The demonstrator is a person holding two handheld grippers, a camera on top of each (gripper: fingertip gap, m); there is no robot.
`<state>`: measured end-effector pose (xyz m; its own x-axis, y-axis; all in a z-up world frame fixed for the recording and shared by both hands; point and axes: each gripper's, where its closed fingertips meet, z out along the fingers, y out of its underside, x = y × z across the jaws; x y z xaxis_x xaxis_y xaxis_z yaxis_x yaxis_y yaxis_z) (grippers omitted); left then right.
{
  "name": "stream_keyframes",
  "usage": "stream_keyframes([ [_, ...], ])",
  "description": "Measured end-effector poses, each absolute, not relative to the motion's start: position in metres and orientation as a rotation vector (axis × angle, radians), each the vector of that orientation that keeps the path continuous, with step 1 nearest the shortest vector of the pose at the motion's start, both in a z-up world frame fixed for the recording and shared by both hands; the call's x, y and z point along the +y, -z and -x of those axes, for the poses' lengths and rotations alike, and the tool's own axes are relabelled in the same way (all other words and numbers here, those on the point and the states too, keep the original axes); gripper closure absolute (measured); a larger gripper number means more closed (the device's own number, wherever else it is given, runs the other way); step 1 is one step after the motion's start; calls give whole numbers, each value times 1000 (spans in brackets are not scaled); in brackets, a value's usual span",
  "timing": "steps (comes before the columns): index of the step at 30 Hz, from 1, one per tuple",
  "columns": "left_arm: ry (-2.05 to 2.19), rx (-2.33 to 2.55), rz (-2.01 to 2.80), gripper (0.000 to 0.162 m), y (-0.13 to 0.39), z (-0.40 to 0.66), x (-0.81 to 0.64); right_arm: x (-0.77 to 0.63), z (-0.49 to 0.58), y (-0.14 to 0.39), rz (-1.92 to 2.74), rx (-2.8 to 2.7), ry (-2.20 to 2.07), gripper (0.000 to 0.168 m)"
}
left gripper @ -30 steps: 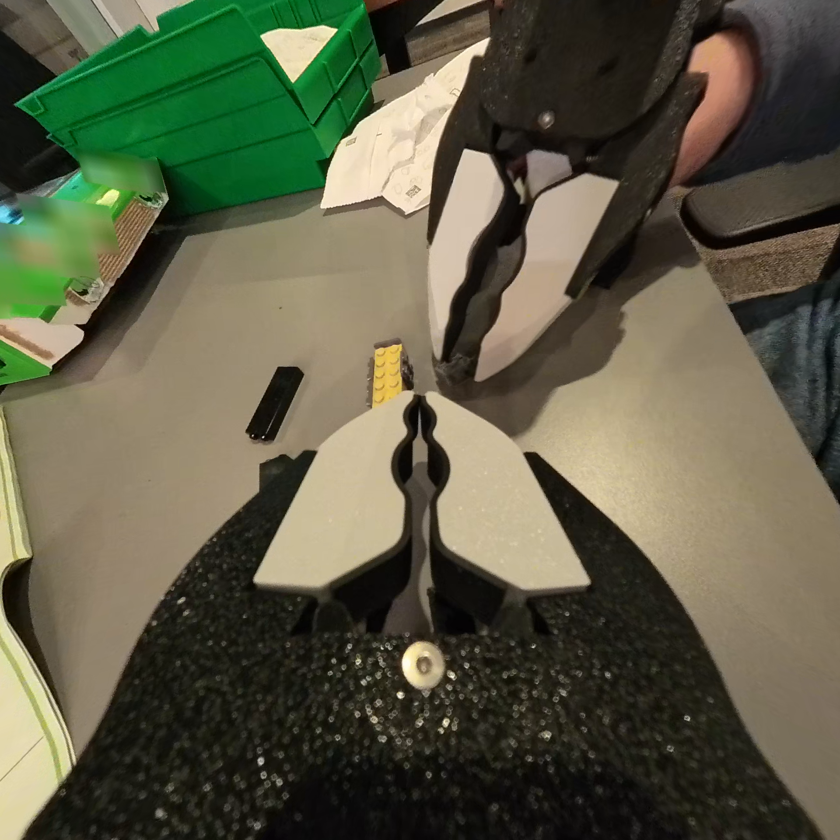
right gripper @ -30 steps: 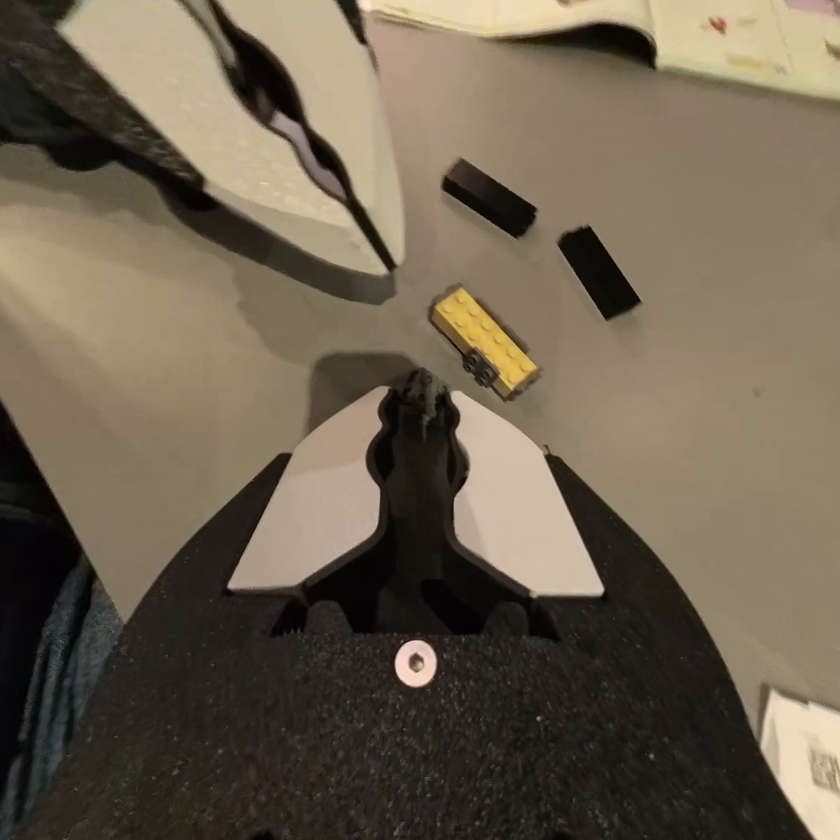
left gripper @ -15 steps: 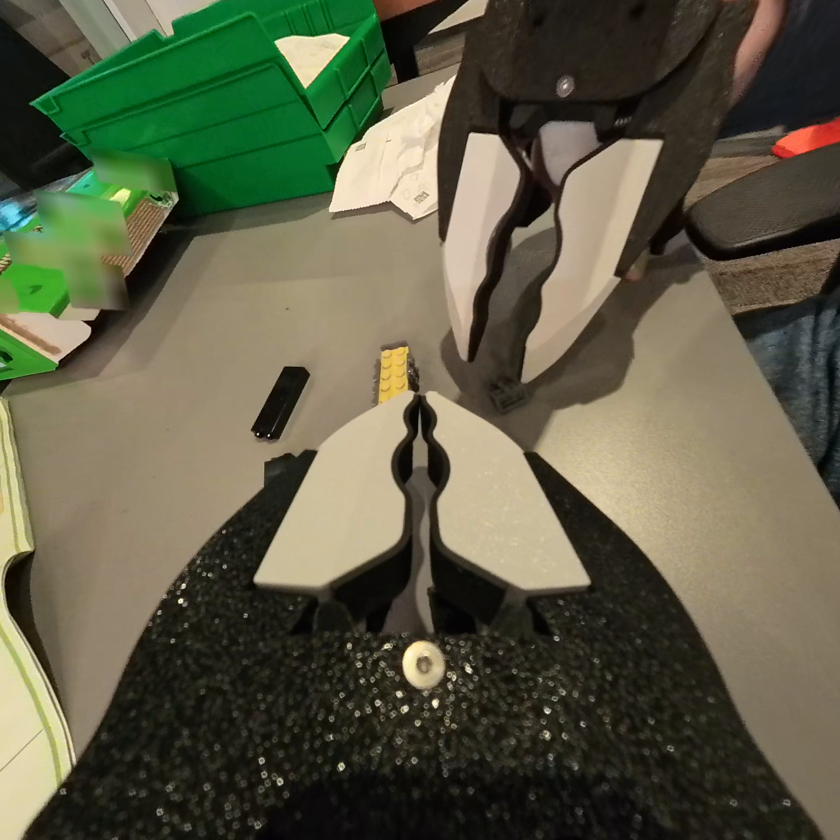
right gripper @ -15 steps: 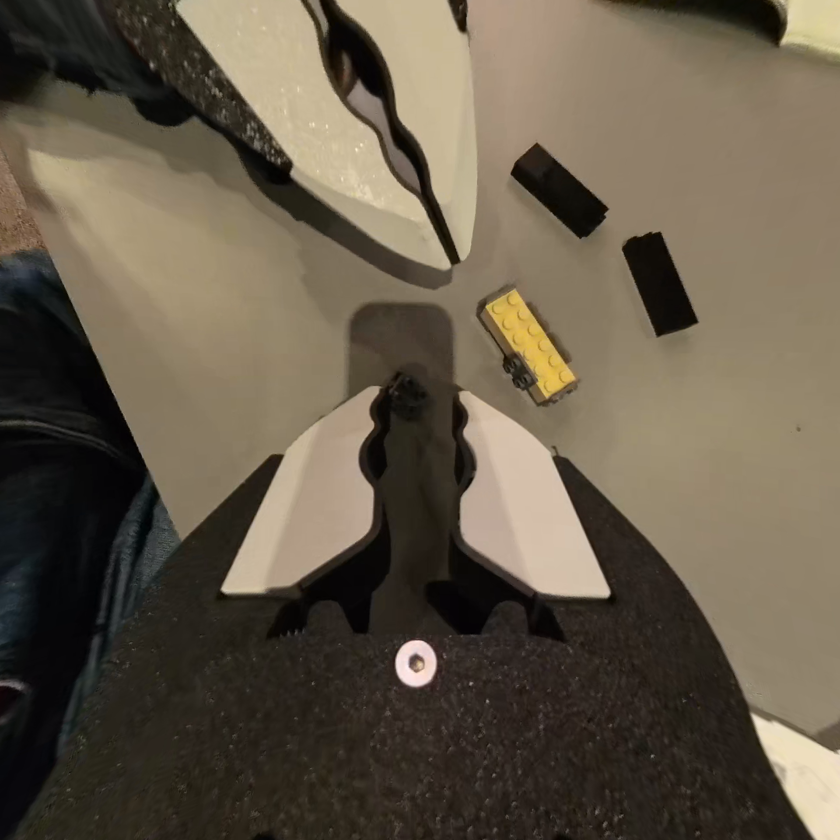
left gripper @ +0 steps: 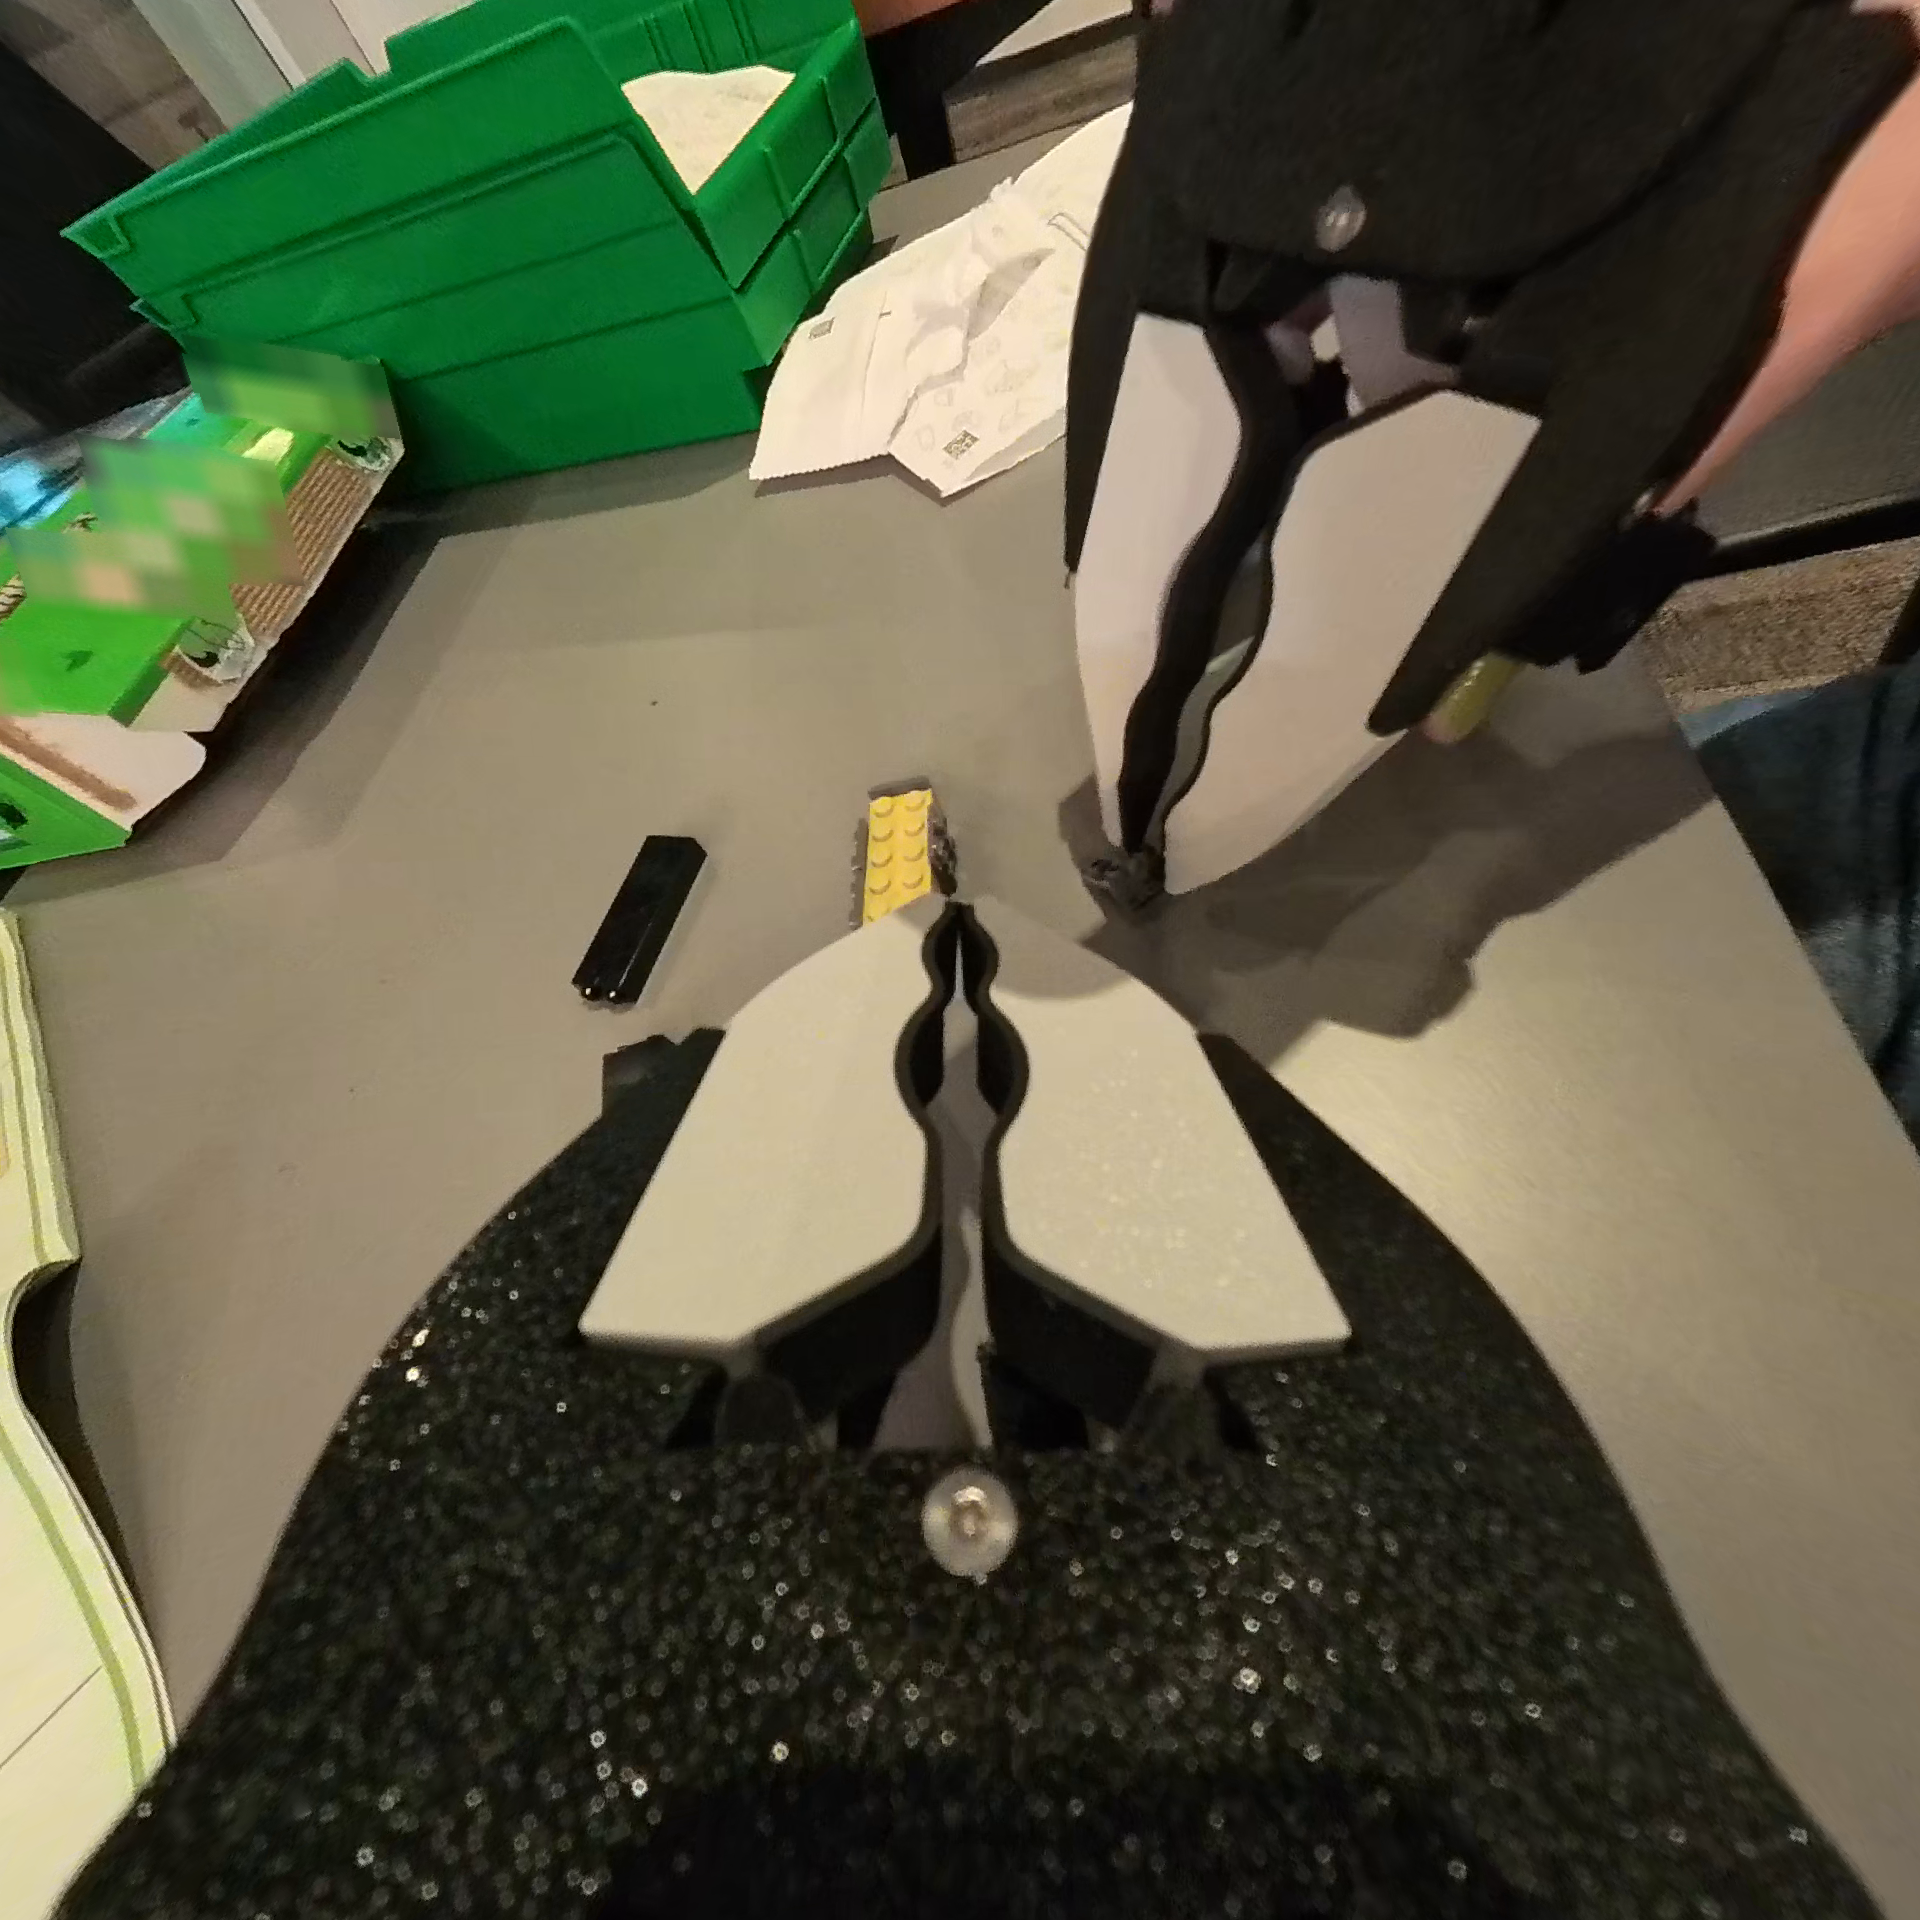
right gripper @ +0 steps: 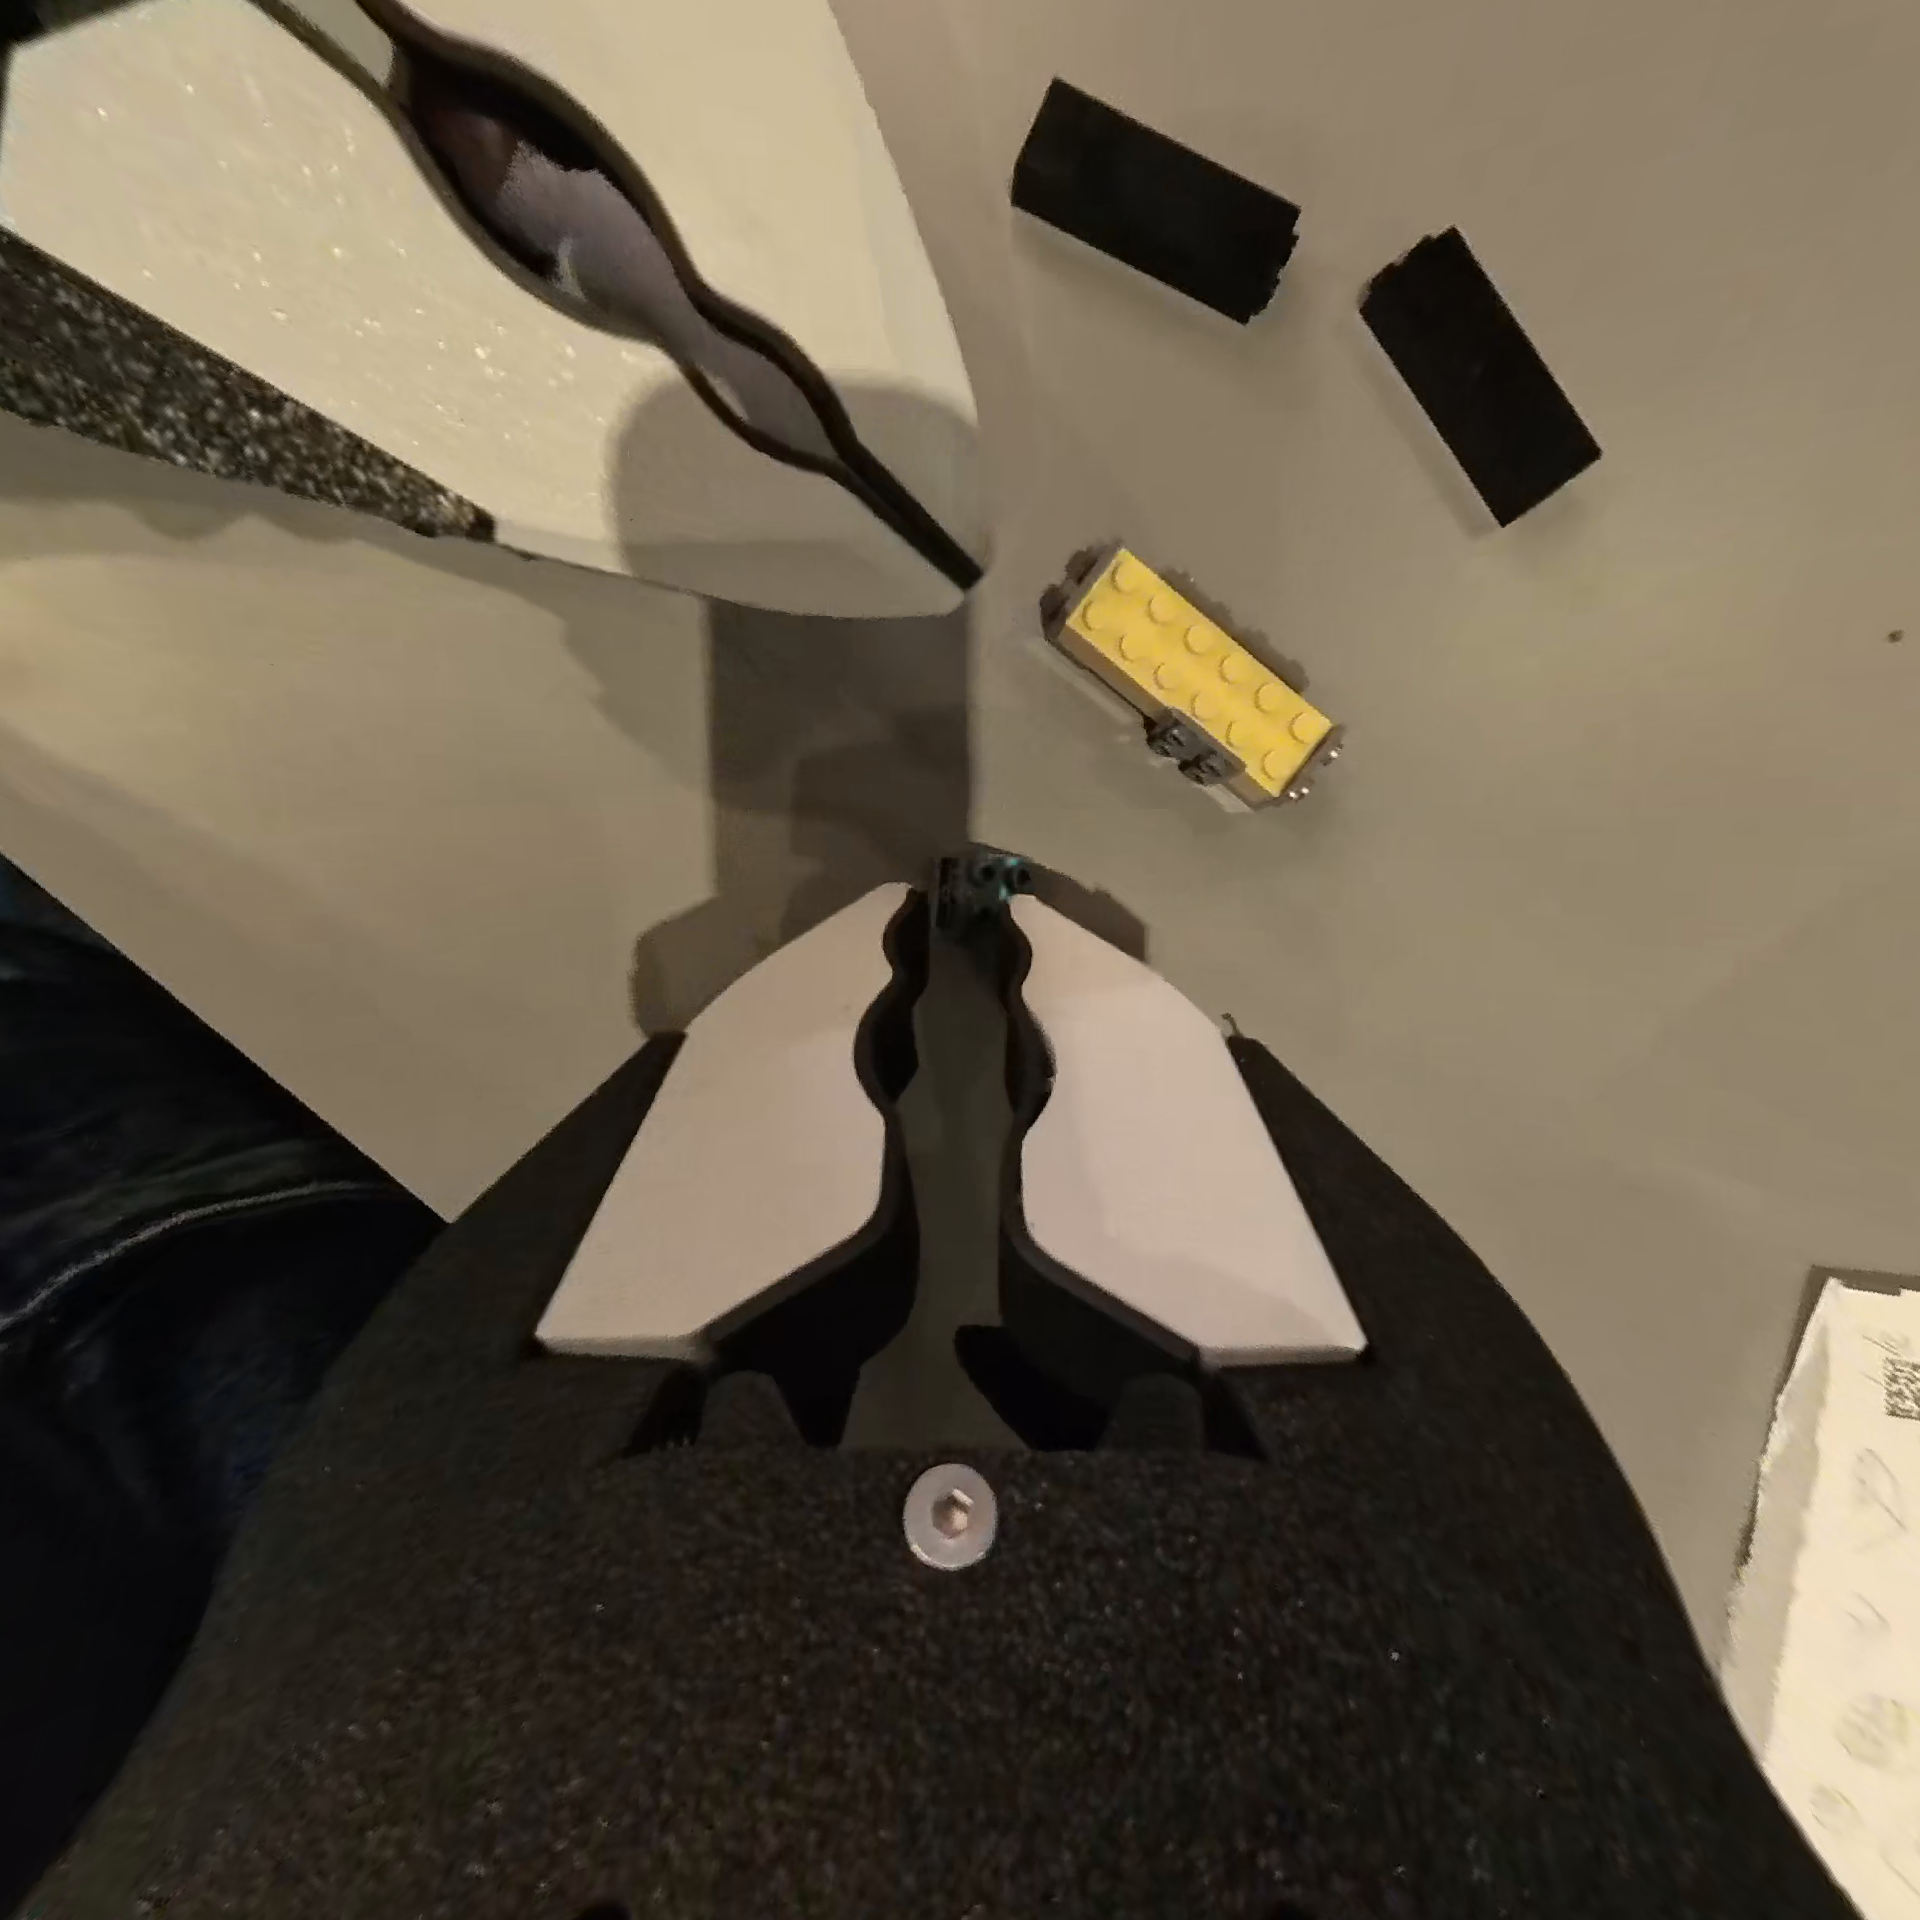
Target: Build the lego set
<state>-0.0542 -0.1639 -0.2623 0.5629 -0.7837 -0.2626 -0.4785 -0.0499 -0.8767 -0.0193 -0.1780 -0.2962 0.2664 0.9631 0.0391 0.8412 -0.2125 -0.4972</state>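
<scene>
Right wrist view: right gripper [right gripper: 975, 894] pinches a small dark piece [right gripper: 971, 883]; left gripper [left gripper: 958, 914] pressed together

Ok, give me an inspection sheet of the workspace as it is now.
Surface: grey table, bare in the middle.
Job's things: yellow brick with a small dark piece on its side; two black bricks beyond it.
Clutter: green bins, crumpled paper, booklet.
Grippers: left gripper shut, empty; right gripper shut on small dark piece at the table.
Cables: nothing seen.
Surroundings: chair.
</scene>
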Motion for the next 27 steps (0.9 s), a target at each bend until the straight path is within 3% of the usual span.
stream_keyframes([
  [11,345,1066,1708,162,264,54,-164,-175,20,299,2114,-1662,-379,157],
  [16,327,1042,1864,129,280,65,-155,-173,16,299,2050,-1747,-379,158],
  [19,364,1019,1953,121,287,66,-149,-172,15,298,1973,-1797,-395,162],
  [24,456,1039,2038,123,296,58,-143,-168,12,297,1867,-1816,-468,162],
  [27,447,1061,2054,133,299,55,-139,-166,10,295,1824,-1800,-526,162],
])
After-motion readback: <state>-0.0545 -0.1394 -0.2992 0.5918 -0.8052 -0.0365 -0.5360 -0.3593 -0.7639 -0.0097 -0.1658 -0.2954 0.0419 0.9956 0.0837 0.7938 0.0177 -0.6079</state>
